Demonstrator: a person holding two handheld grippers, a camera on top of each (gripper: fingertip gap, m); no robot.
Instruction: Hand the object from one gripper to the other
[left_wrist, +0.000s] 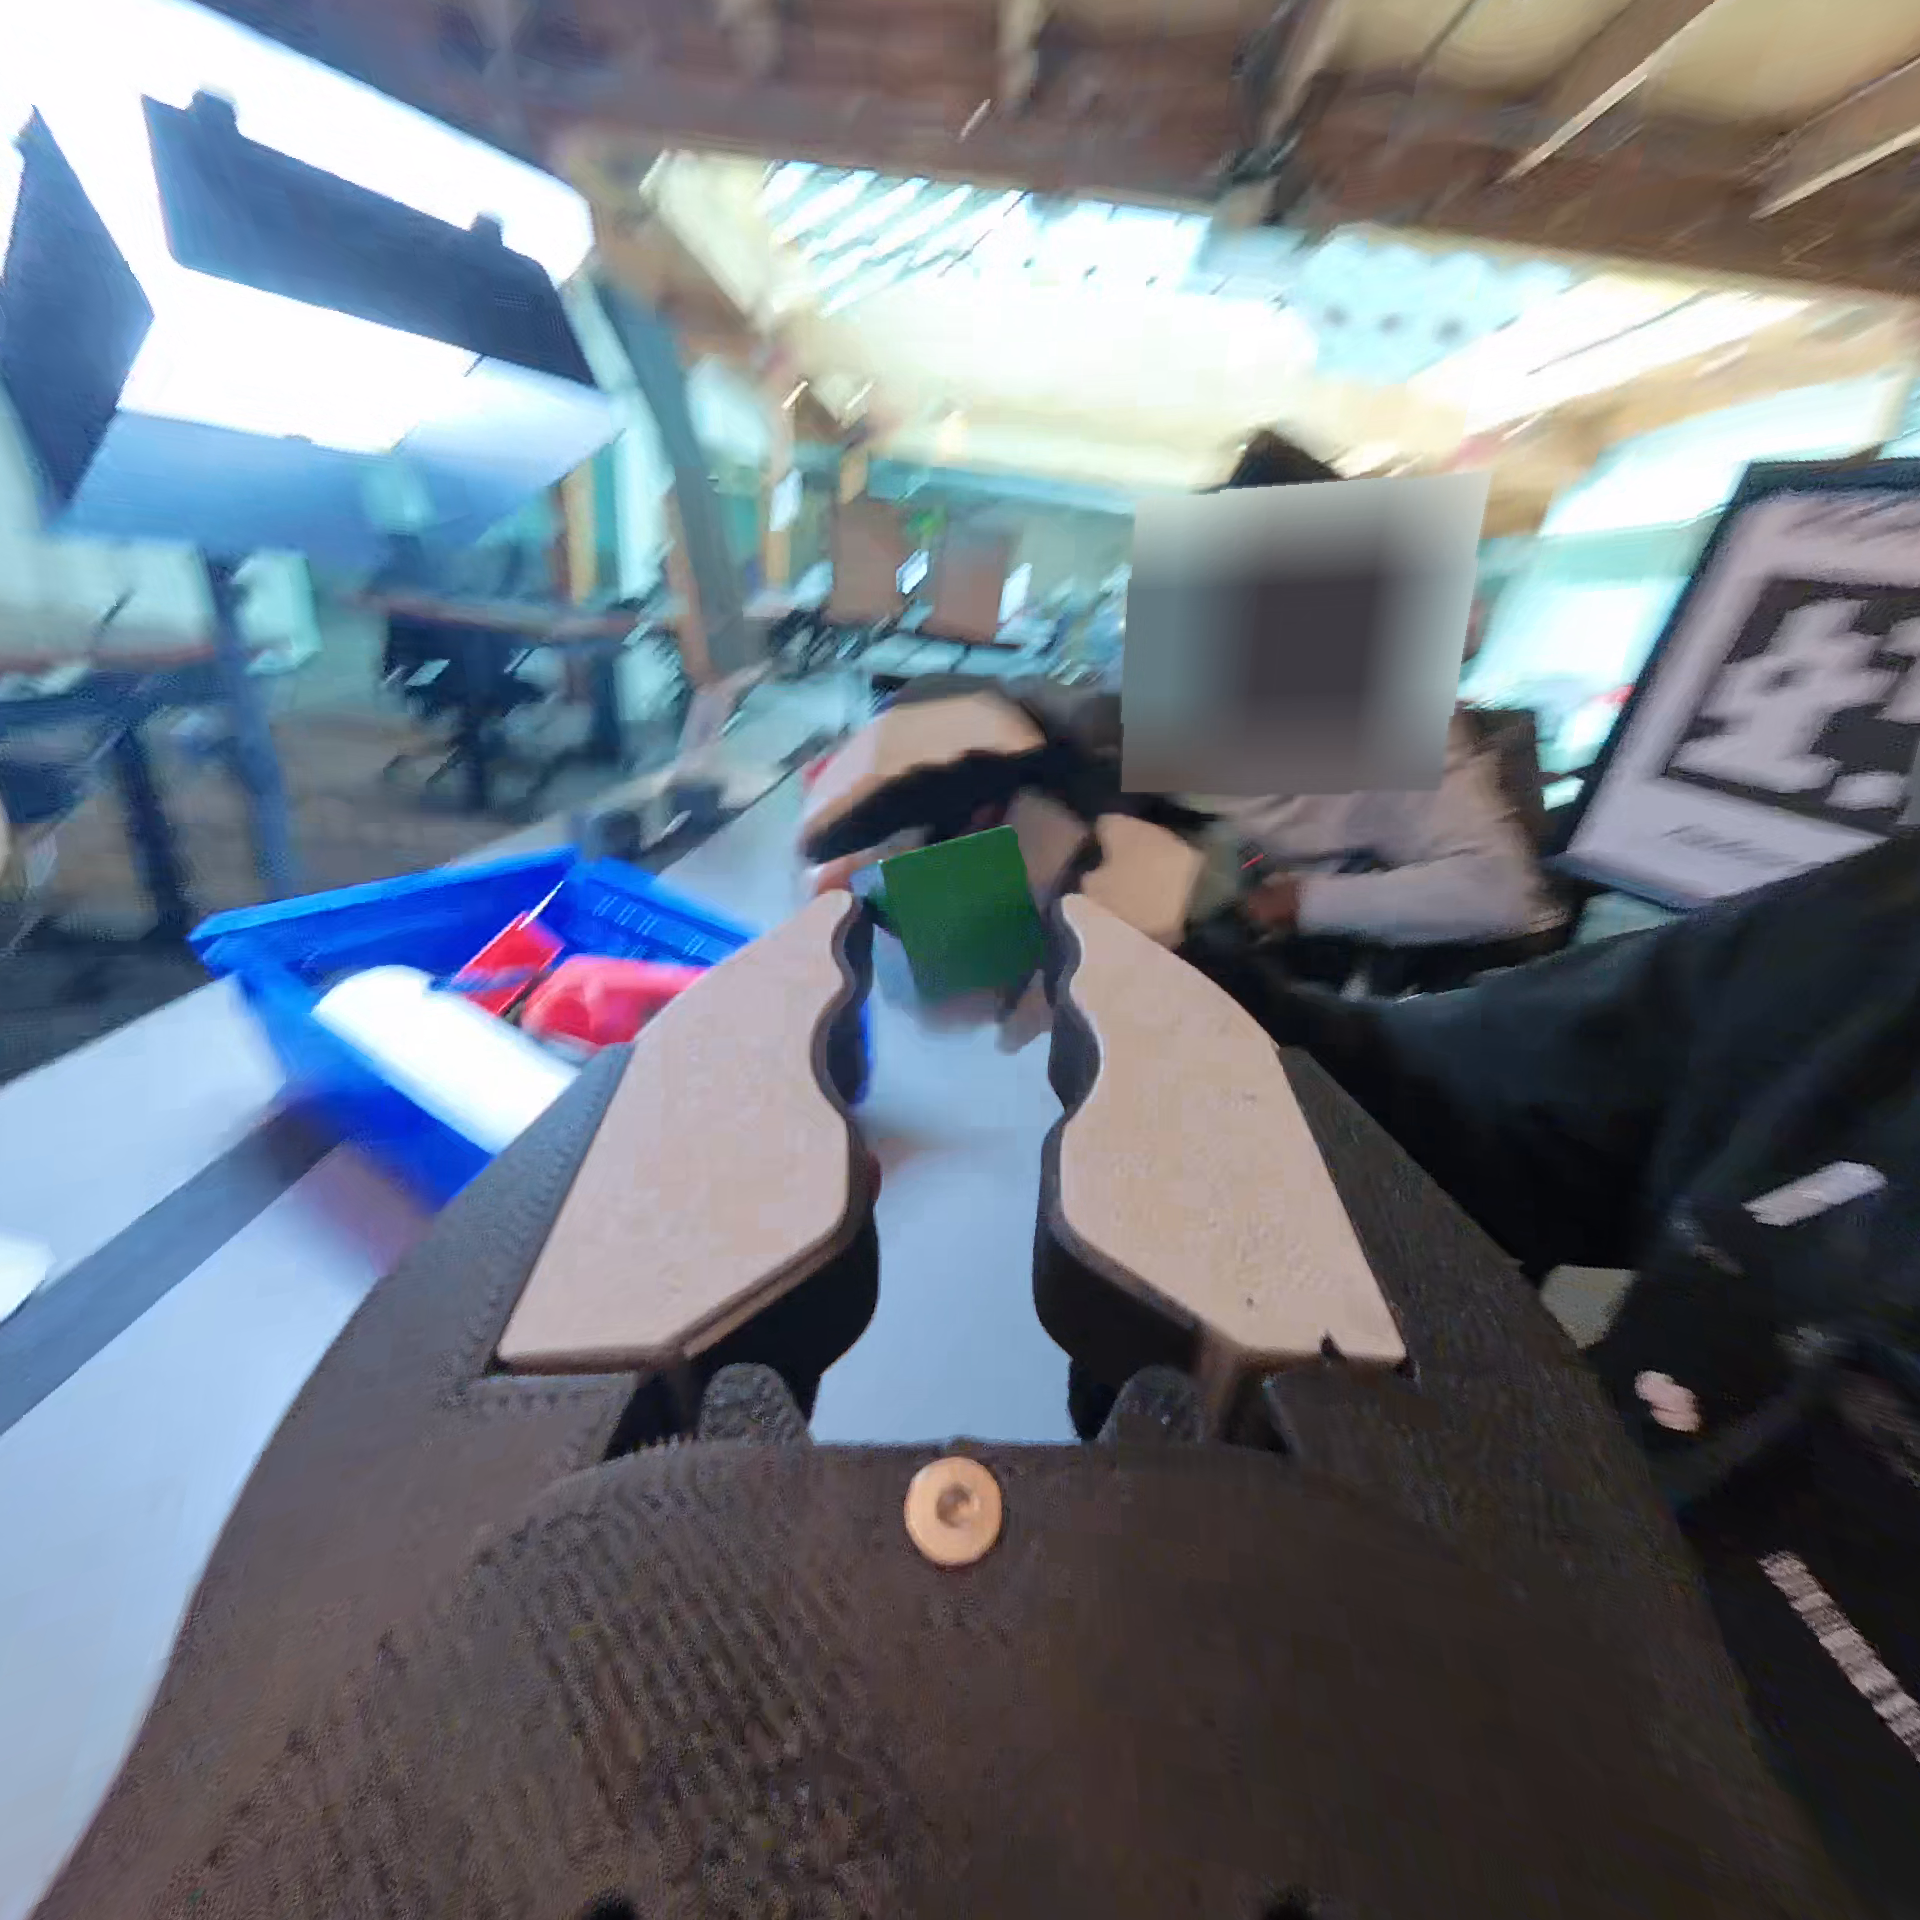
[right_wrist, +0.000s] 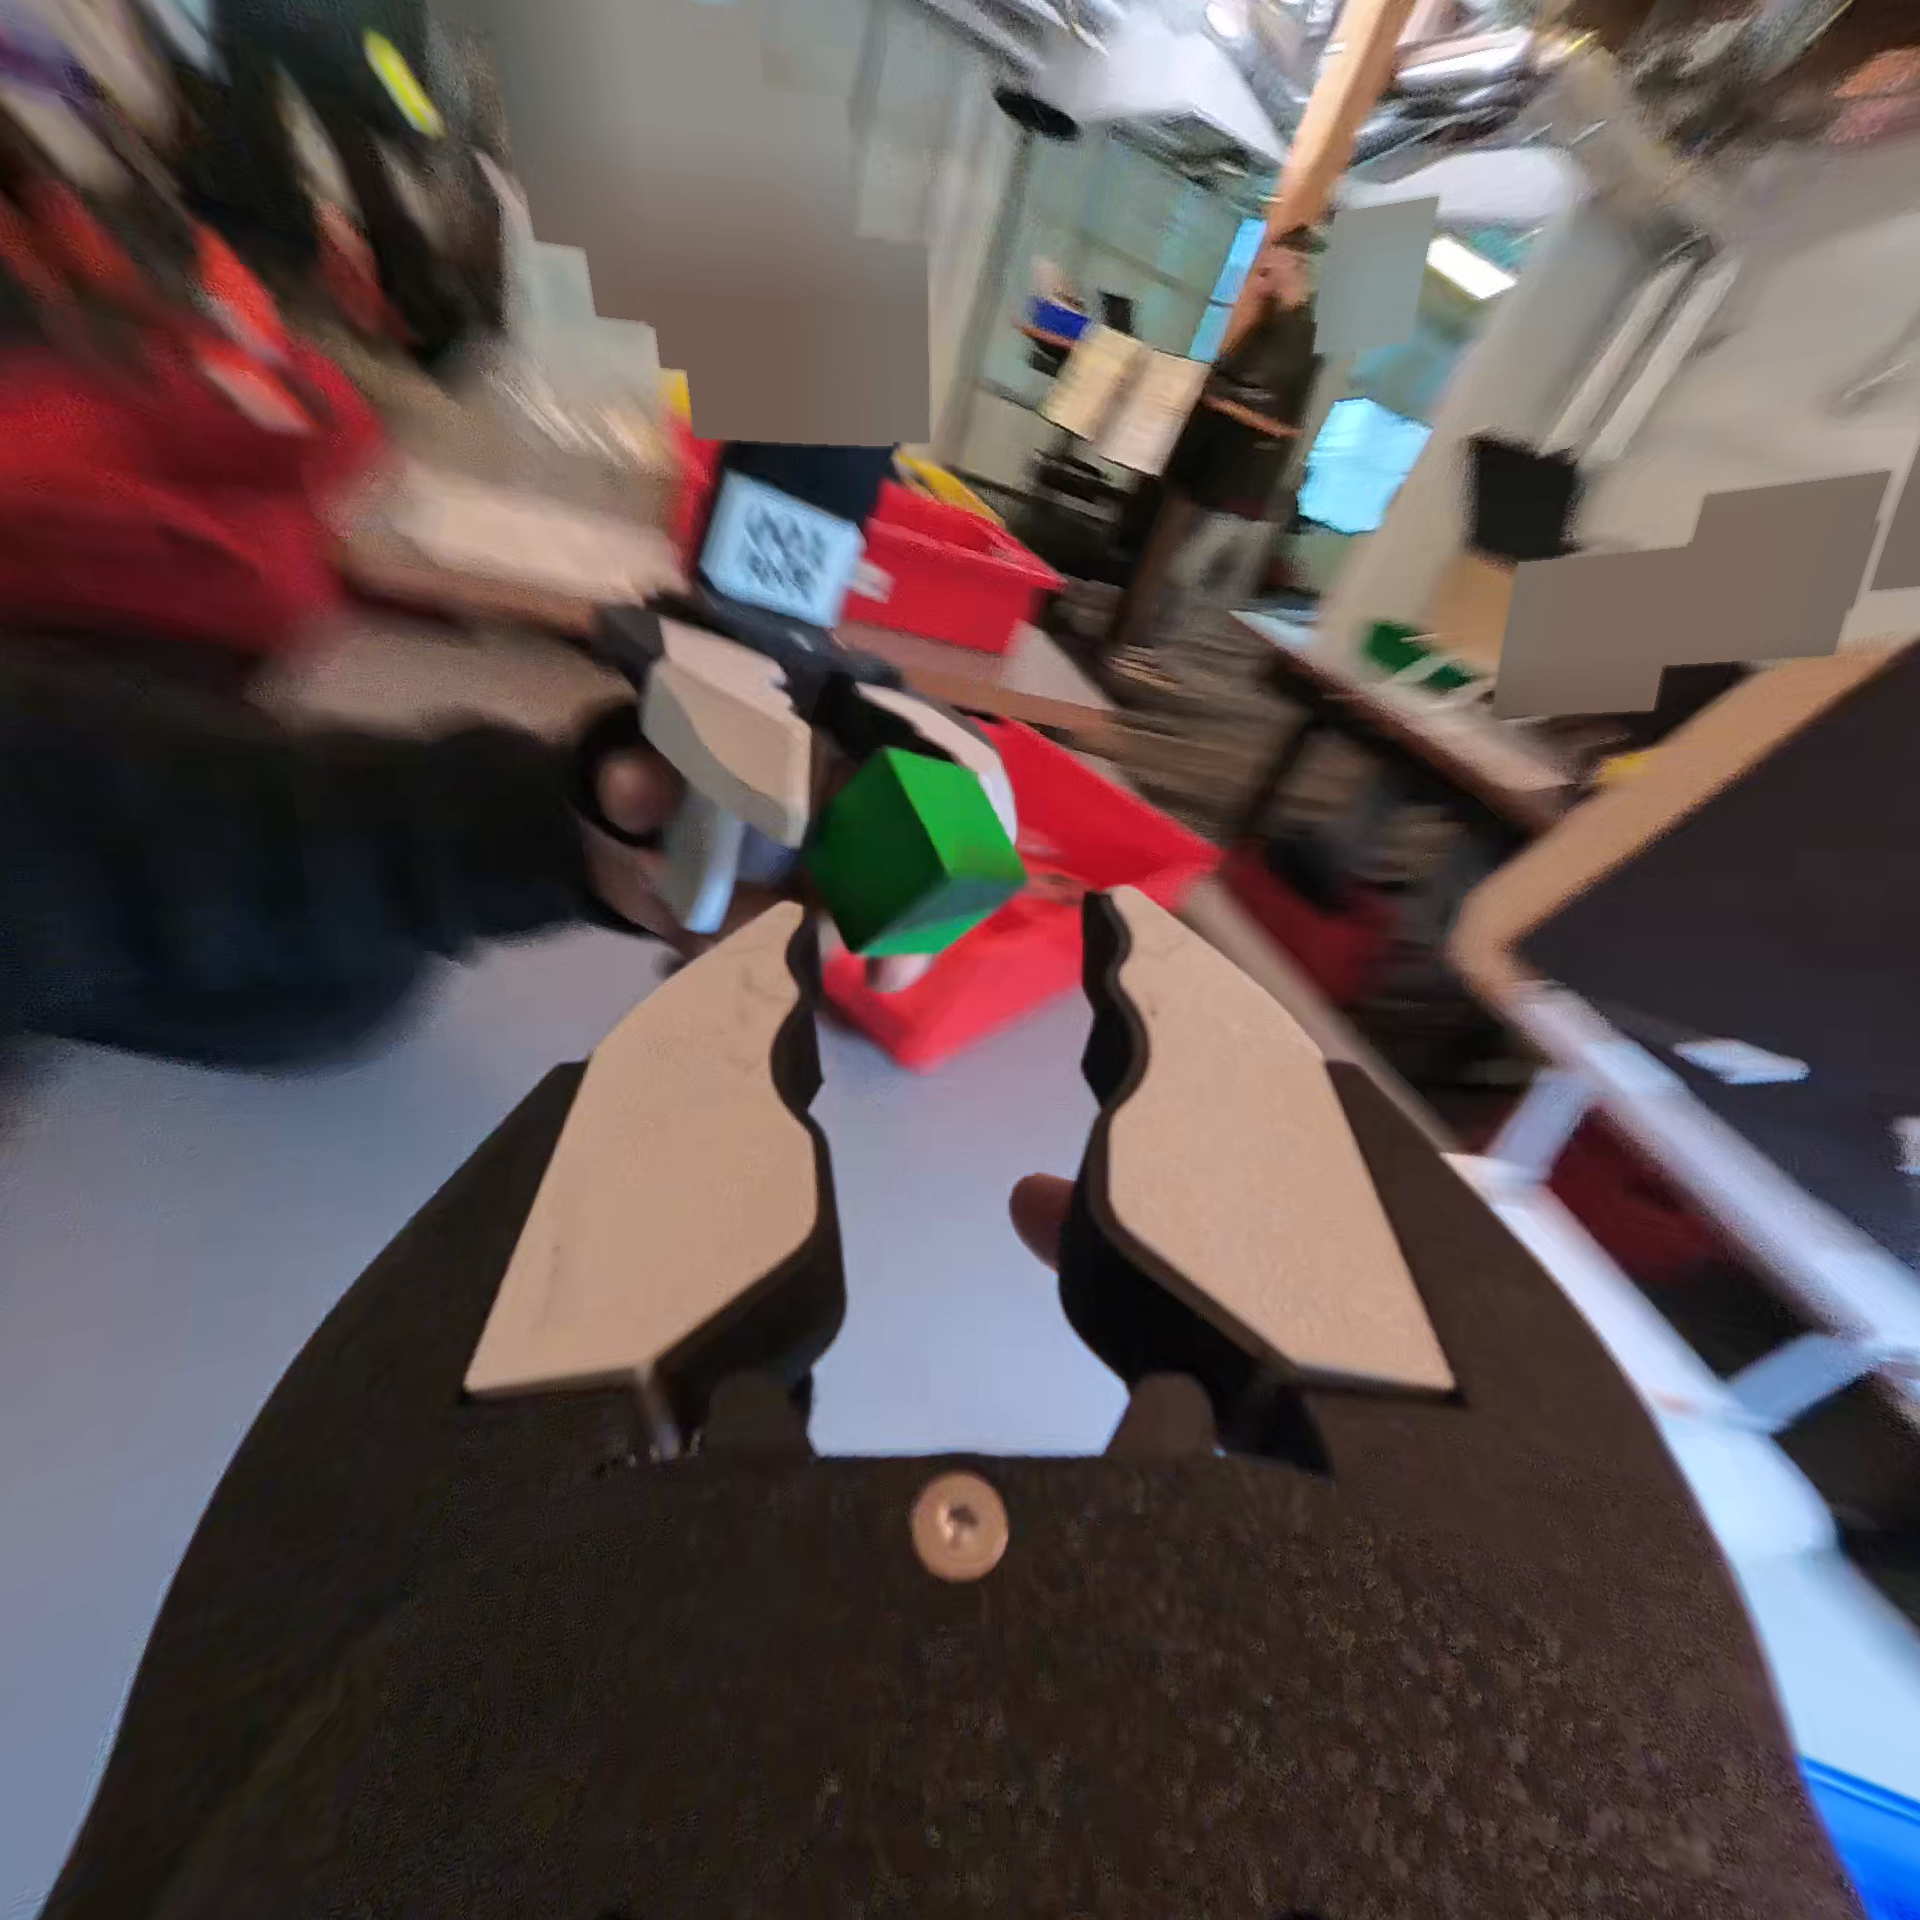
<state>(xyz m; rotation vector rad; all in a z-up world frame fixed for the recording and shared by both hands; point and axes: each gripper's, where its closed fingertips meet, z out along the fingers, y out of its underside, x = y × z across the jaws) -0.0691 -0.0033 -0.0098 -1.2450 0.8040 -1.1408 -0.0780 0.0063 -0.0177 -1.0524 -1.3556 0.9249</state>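
A green cube sits between the fingertips of my left gripper, which is shut on it and holds it above the white table. In the right wrist view the cube is tilted, pinched by the left gripper in a black-gloved hand. My right gripper is open and empty, with the cube just beyond its tips, slightly to the left. The right gripper's tan fingers show behind the cube in the left wrist view.
A blue bin holding red and white items stands on the table at left. Red bins lie behind the cube. A seated person and a black-and-white marker board are at the far right. A dark panel stands to the right.
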